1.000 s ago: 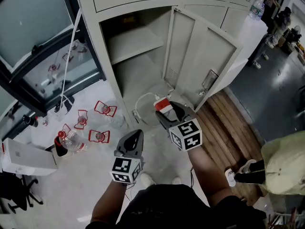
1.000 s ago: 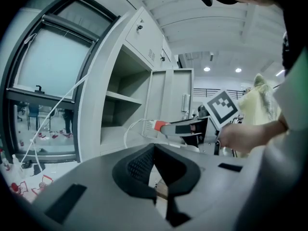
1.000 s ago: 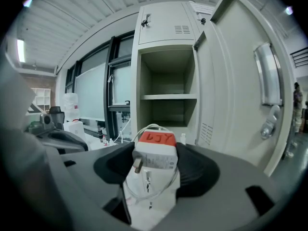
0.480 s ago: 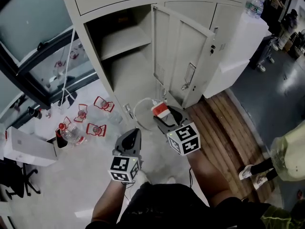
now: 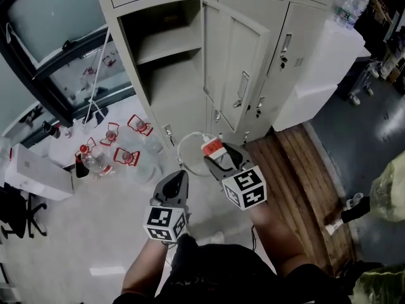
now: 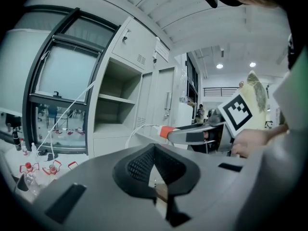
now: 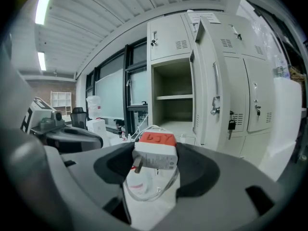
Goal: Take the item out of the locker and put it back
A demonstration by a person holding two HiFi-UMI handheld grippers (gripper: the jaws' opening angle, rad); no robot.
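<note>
And you're out. Compared with a second ago, both grippers have drawn back from the locker (image 5: 128,68), and the open compartment now sits well above them in the head view instead of right beyond the jaw tips. The charger (image 5: 213,147) has come with you. It was close in front of the opening, and now it hangs over the floor further back, clear of the sill and of the door (image 5: 231,56), which stands swung out to the right of the opening. I'd call the take-out half done. What's left is the return trip, back through that same gap and onto the compartment's bottom or the shelf (image 5: 166,45) above it. Now the grip. Your right gripper (image 5: 220,160) is pinching the charger's white body across its sides, the jaws held fairly wide by the block itself, with the red-topped end facing up. That grip hasn't altered over the last second. The white cable (image 5: 185,149) loops out loose beyond the jaws toward the locker, with nothing holding it, so mind it doesn't catch on the door edge going back in. Your left gripper (image 5: 178,177) rides beside the right one and a little behind, its pads pressed together at the tips with nothing between them. It touches nothing and is just along for the ride.
</note>
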